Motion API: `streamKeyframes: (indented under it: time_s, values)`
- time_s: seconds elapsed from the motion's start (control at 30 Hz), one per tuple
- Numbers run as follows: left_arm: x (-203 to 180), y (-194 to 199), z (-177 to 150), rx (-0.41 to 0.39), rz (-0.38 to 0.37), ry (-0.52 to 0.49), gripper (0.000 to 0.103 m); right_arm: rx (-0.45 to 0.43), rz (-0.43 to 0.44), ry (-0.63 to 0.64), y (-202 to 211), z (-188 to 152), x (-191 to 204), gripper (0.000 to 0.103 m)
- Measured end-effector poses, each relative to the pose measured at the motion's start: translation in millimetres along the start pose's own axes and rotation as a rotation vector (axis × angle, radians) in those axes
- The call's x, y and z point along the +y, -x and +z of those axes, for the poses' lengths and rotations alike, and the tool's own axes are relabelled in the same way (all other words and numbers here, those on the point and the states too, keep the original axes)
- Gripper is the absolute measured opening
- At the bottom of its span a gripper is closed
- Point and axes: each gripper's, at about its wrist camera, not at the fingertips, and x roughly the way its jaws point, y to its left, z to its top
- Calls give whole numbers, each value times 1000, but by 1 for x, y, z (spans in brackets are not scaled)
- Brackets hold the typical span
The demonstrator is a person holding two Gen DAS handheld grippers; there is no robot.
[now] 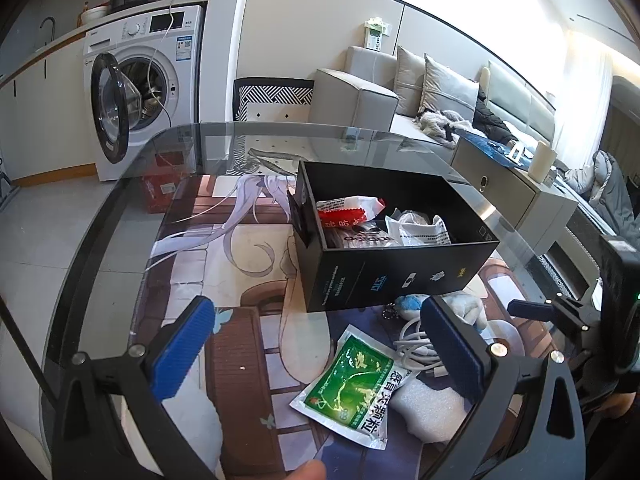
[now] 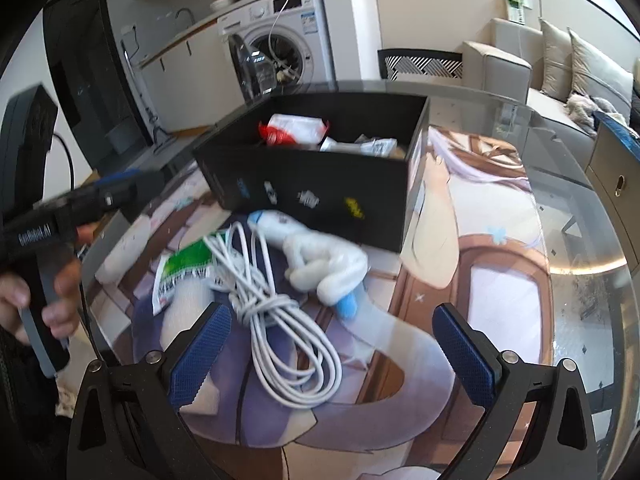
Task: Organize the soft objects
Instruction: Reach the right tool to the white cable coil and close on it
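Your right gripper [image 2: 326, 350] hangs low over the mat, jaws spread wide, nothing between the pads. Directly ahead of it, nearest item: the coiled white cable [image 2: 276, 320], lying loose on the printed mat [image 2: 508, 308], its bundle wrapped at the middle.

Your left gripper [image 1: 316, 350] is likewise released and empty, hovering above the green sachet [image 1: 352, 384], which overlaps a white foam piece [image 1: 430, 402] at its right edge.

Just past the cable: white plush toy [image 2: 320, 264] with blue tips, lying against the near wall of the black box [image 2: 320, 184]. The sachet's other end pokes out from under the cable on the left.

Further on: the box stands open on the glass table [image 1: 100, 264], already holding a red-and-white packet [image 1: 348, 210] and a few plastic-wrapped items [image 1: 420, 226].

Step in hand, as I read it: sorting is partway, four loose things left outside. The right side looks lined up for the cable. Next move calls for dropping onto the wrapped middle so the loops lift together, and clearing the sachet corner beneath it.

Beyond: washing machine [image 1: 148, 88], door open; sofa [image 1: 400, 92].
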Motion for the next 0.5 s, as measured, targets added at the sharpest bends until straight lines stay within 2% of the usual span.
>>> streamKeyframes:
  time_s: [0.1,0.3,0.5]
  values:
    - [0,-1,0,1,2,-3,103,34,19,20,-7,-4,4,103]
    - [-2,-5,-2,15,7,-4,103,67,-53,73,-14,-8,6,103]
    - [-2,-5,-3,13,3,-2,103,94,-104,64,-10,-11,-14,103]
